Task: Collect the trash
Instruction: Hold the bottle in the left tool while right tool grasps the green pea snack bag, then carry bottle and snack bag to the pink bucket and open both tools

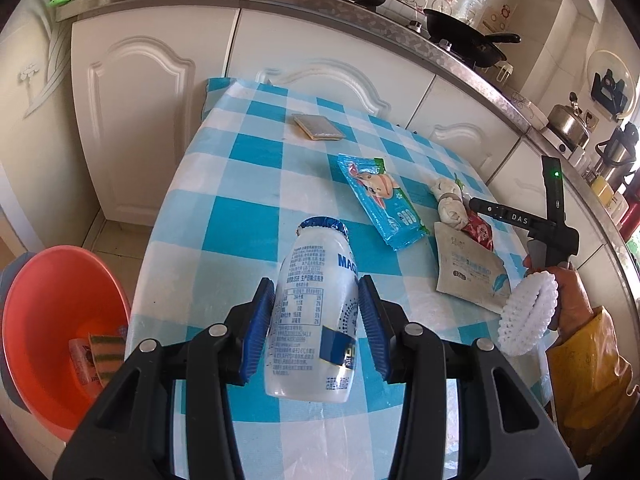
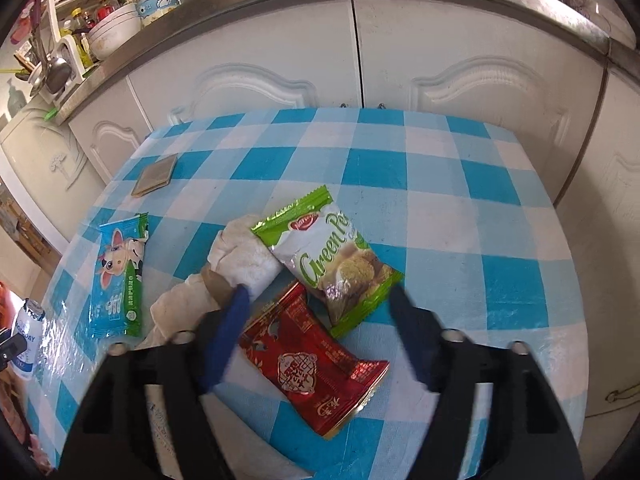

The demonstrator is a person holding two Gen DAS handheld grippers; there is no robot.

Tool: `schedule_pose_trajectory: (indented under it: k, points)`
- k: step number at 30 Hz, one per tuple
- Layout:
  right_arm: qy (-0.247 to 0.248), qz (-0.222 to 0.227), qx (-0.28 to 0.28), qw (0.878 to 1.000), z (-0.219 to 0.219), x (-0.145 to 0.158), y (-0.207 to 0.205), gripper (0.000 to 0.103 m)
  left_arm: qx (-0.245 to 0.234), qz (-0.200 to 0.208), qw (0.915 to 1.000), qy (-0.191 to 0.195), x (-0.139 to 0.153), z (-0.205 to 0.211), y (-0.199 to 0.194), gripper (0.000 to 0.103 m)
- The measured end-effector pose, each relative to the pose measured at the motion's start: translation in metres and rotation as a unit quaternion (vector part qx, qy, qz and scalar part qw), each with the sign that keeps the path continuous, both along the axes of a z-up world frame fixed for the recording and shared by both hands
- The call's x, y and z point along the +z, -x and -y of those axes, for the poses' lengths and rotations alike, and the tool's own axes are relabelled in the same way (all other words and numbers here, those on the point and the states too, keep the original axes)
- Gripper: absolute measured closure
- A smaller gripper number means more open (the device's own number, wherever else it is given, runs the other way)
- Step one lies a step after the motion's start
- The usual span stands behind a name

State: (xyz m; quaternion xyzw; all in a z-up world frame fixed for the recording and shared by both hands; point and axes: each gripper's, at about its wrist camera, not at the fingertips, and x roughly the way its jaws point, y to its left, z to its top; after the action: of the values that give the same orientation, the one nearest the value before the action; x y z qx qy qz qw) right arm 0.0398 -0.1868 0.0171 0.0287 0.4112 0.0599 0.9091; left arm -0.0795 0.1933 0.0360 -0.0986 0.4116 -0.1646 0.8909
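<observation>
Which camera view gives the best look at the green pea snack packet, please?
The right wrist view: the green pea snack packet lies in full view ahead of the open fingers, its label readable, overlapping the red wrapper. In the left wrist view I cannot make the packet out with any confidence; it seems hidden behind the crumpled tissue.

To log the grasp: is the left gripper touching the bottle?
Touching. The left wrist view shows both blue pads of the left gripper pressed against the sides of the bottle.
</observation>
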Motion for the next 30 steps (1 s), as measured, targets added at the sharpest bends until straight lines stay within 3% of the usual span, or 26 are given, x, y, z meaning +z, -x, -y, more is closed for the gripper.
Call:
schedule_pose_trajectory:
  k: [4,11,17,20,30]
  points:
    - [0.042,-0.019,0.029,0.999,-0.007,-0.008,-0.019,0.014,0.010,-0.003,0.9999,-0.001,-0.003,-0.008,0.001,0.058]
    - [0.003,-0.042,0.065,0.997,0.009,-0.020,-0.045,0.014,0.017,-0.016,0.9997,-0.007,-0.010,-0.010,-0.009,0.058]
    - [0.035,-0.026,0.060,0.997,0.012,-0.020,-0.039,0.051,0.015,-0.020,0.9997,-0.008,-0.014,-0.005,-0.018,0.058]
    - [0.029,-0.026,0.046,0.998,0.018,-0.019,-0.036,0.062,0.012,-0.017,0.9998,-0.004,-0.014,-0.001,-0.020,0.058]
    - [0.008,0.014,-0.032,0.999,0.029,0.007,0.000,0.066,0.004,-0.002,0.9999,0.016,-0.006,-0.004,-0.010,0.058]
